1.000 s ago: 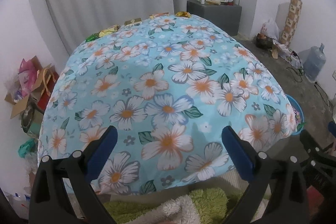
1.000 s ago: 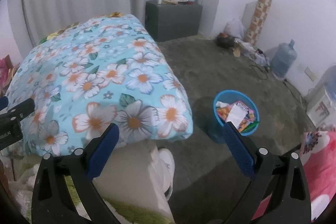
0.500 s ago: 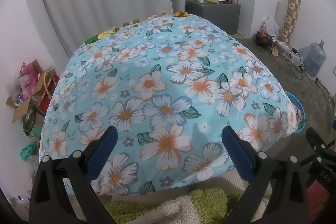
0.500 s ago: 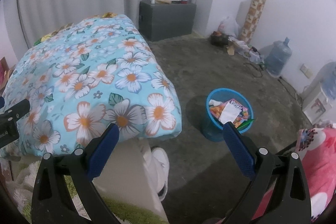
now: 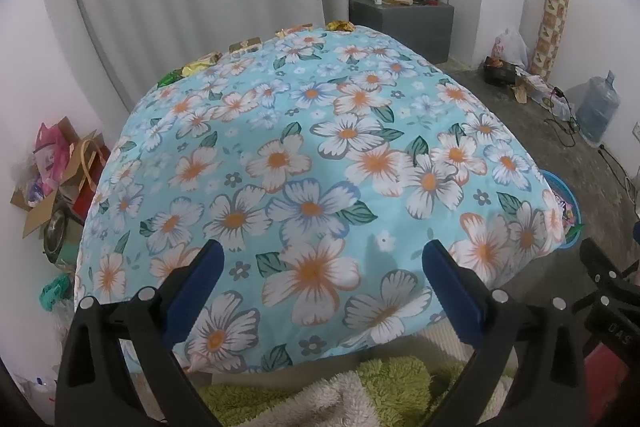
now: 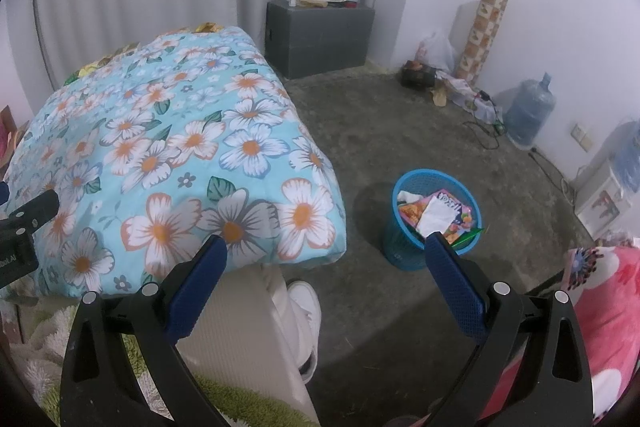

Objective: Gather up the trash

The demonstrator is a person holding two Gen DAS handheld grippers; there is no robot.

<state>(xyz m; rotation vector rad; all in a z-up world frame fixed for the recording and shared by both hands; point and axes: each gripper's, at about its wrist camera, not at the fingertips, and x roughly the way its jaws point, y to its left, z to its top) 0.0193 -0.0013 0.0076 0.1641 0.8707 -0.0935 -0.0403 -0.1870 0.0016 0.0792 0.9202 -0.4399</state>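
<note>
Plainly, both the left gripper (image 5: 320, 267) and right gripper (image 6: 324, 259) gape empty; wrappers (image 5: 200, 63) sit along the cloth's (image 5: 312, 163) far edge, well apart; overreaching could knock them behind, missing the bin (image 6: 404, 251).

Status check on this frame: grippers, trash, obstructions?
Left gripper open, empty, over floral cover. Right gripper open, empty. Wrappers along cover's far edge; blue bin on floor, holding wrappers. Nothing blocking.
</note>
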